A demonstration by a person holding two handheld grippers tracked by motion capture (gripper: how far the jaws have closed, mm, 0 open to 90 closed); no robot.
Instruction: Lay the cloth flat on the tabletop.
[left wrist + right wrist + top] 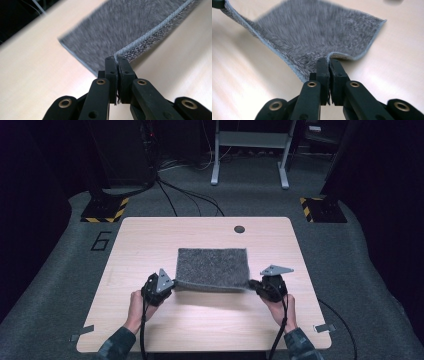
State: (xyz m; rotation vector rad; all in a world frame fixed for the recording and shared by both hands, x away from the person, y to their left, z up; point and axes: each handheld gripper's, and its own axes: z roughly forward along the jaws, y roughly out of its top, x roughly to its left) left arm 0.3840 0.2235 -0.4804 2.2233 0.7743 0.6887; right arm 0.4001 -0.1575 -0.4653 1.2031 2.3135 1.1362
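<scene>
You have the left gripper [165, 285] and right gripper [261, 286] each pinching a near corner of the grey cloth [212, 267] at centre frame, lifting its near edge clear of the table [150, 240], presumably for folding.

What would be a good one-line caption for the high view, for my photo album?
Two hand-held claws, left claw and right claw, pinch the near corners of a grey towel and lift its edge off a wooden table.

Left claw [169, 285]: black body, grey three-cornered plate on top, black cable trailing along the forearm. Right claw [256, 285]: same build, same plate and cable. Jaw links matte black with brass-coloured rivet eyelets, small dark screw holes. Sleeves [118, 343] dark camouflage pattern, both arms.
</scene>
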